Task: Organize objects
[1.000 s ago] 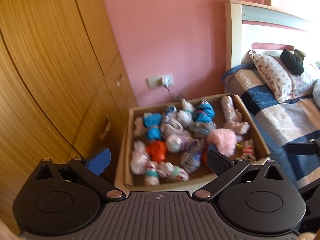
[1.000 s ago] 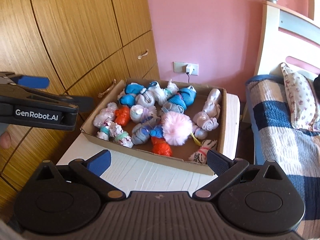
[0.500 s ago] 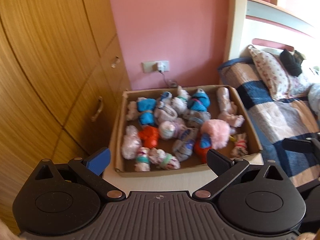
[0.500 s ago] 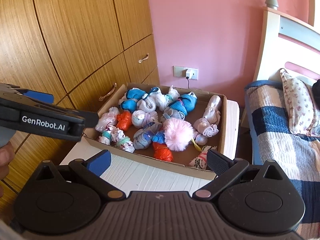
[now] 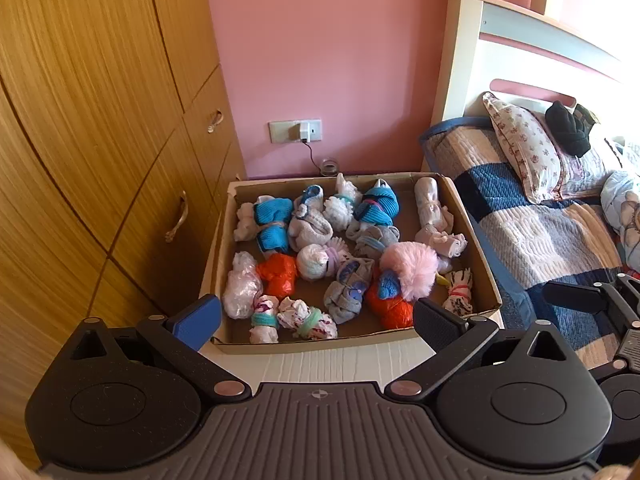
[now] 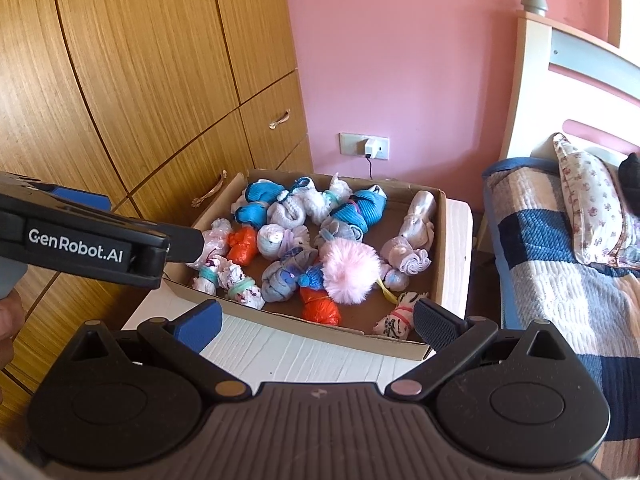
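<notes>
Left wrist view: bed (image 5: 540, 236) on your right, wardrobe (image 5: 100, 120) on your left, cardboard box (image 5: 476, 256) on the white nightstand (image 5: 320, 364) between them. Rolled socks and bundles fill it, pink pompom (image 5: 408, 268) near front right. Your left gripper (image 5: 316, 322) and right gripper (image 6: 316, 322) are both spread wide, holding nothing, short of the box's front edge.

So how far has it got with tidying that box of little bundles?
Barely begun, it seems. Nothing looks sorted: the bundles, like the pink pompom and orange bundle, lie jumbled in the cardboard box. Nothing is in hand: the left gripper and right gripper hover open and empty. All sorting remains.
</notes>
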`<state>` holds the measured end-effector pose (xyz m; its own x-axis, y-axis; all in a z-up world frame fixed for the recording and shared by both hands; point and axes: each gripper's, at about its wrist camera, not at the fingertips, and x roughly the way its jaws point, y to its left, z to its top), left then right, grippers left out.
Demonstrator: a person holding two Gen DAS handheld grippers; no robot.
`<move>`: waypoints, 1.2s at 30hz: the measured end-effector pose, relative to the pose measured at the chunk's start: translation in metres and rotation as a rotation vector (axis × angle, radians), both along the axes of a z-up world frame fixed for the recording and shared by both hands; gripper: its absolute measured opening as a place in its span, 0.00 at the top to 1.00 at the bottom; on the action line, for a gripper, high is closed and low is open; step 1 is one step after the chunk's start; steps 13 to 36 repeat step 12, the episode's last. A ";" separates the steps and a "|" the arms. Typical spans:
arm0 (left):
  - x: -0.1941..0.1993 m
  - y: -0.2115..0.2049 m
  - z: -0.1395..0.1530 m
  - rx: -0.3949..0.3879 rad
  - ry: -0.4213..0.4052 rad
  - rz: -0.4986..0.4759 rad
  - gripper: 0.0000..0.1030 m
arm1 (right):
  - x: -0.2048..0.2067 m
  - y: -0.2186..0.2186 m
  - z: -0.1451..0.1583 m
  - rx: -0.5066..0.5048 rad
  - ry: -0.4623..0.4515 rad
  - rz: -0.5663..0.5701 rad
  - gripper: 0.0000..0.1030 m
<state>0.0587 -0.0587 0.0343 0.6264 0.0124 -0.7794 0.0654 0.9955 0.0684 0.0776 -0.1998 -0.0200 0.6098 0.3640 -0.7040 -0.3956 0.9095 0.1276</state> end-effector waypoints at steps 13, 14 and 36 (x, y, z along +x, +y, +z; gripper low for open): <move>0.002 -0.001 0.004 -0.021 0.003 -0.001 0.01 | -0.004 0.009 -0.005 -0.001 0.014 0.008 0.01; 0.002 -0.001 0.004 -0.021 0.003 -0.001 0.01 | -0.004 0.009 -0.005 -0.001 0.014 0.008 0.01; 0.002 -0.001 0.004 -0.021 0.003 -0.001 0.01 | -0.004 0.009 -0.005 -0.001 0.014 0.008 0.01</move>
